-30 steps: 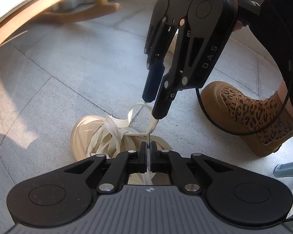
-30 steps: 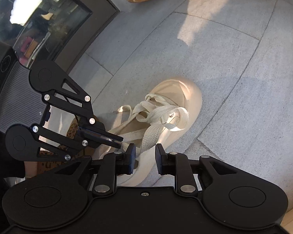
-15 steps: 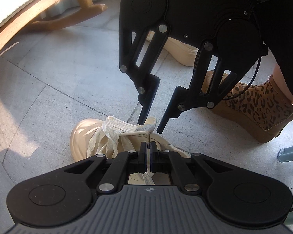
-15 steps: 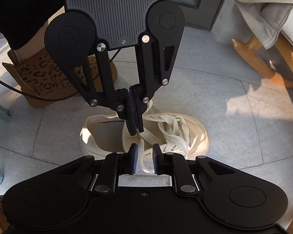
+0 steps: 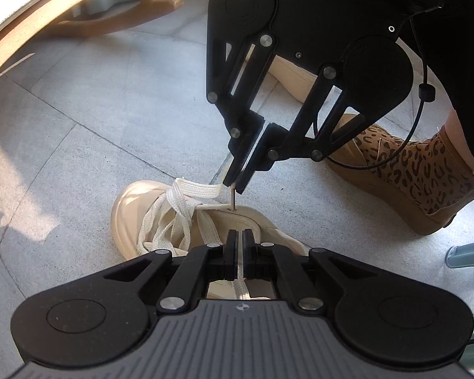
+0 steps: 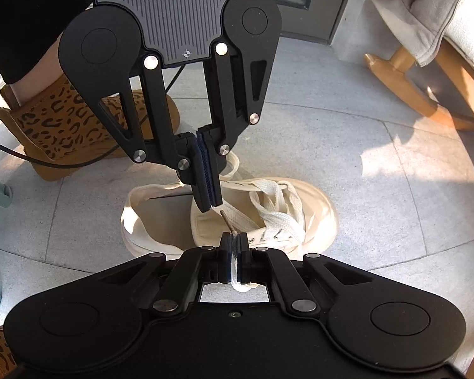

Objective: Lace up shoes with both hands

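A cream canvas shoe [image 5: 132, 211] lies on the grey tiled floor, also in the right wrist view [image 6: 319, 208], with white flat laces [image 5: 180, 218] loosely threaded. My left gripper [image 5: 238, 237] is shut on a lace strand above the shoe's opening; it also shows in the right wrist view [image 6: 209, 209]. My right gripper [image 6: 233, 240] is shut on the other lace end, whose brown tip [image 6: 226, 218] sticks out between the two grippers. In the left wrist view the right gripper [image 5: 233, 186] holds that tip [image 5: 232, 199] at an eyelet on the shoe's edge.
A leopard-print boot [image 5: 420, 173] on the person's foot stands beside the shoe, and shows in the right wrist view [image 6: 57, 126]. A second cream shoe [image 5: 294, 75] lies behind. Wooden chair rockers [image 5: 110, 22] [image 6: 410, 88] and a teal leg [image 5: 470, 255] stand nearby.
The right gripper swung round to face the left one, came down over the shoe and shut on the lace end. The left gripper kept its hold and stayed put.
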Action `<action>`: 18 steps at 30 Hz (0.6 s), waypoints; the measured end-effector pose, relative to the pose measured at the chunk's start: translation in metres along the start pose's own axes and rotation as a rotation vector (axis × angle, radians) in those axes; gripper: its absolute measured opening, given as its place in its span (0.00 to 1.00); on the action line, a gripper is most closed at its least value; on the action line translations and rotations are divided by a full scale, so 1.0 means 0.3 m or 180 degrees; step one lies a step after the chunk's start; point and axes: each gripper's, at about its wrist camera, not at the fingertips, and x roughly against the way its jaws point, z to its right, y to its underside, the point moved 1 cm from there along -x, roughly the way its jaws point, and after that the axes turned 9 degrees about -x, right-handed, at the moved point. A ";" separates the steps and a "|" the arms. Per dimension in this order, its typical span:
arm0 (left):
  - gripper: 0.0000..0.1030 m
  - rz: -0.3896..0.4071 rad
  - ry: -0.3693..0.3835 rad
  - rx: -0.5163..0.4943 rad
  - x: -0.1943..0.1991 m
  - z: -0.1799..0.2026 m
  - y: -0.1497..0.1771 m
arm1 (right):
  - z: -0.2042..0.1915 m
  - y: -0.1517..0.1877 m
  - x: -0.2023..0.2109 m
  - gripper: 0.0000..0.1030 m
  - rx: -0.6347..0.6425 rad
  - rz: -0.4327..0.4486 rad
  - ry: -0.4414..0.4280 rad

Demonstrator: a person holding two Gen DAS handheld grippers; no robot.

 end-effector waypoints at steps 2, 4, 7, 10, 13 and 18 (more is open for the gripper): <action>0.02 -0.0004 -0.0034 0.0032 -0.004 -0.008 -0.001 | 0.021 0.007 -0.012 0.01 -0.0056 -0.0049 0.0070; 0.02 -0.0003 -0.0069 0.0054 -0.009 -0.017 -0.007 | 0.033 0.017 -0.030 0.01 -0.0064 -0.0104 0.0139; 0.02 0.0007 -0.0086 0.0059 -0.023 -0.029 -0.016 | 0.042 0.030 -0.061 0.01 -0.0034 -0.0178 0.0200; 0.02 0.0009 -0.0087 0.0064 -0.043 -0.038 -0.020 | 0.041 0.034 -0.085 0.01 -0.0044 -0.0214 0.0180; 0.03 0.0039 -0.0057 0.0110 -0.058 -0.049 -0.018 | 0.044 0.039 -0.101 0.01 -0.0097 -0.0220 0.0172; 0.07 -0.0010 -0.0084 0.0139 -0.077 -0.058 -0.013 | 0.042 0.039 -0.113 0.01 -0.0191 -0.0196 0.0132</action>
